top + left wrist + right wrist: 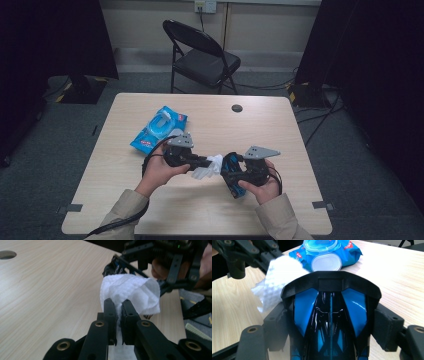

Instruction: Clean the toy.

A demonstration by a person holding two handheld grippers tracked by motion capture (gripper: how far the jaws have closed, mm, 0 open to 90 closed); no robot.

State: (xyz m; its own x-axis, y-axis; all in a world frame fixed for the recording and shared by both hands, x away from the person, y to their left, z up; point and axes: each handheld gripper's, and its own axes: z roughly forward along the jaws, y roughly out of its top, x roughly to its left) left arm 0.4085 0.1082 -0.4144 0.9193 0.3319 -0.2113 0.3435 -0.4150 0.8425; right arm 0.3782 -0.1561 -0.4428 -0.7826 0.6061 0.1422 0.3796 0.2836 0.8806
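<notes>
Light wood counter: my left hand-held gripper pinches a white wipe against the black-and-blue toy car clamped in my right hand-held gripper, wiping barely underway, wipe pack lying open behind.

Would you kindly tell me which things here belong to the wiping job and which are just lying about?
In use:
white wipe, pinched in the left gripper
blue and black toy car, clamped in the right gripper
open wipes pack, apparently the wipe's source

Lying about:
folding chair
floor cables
</notes>
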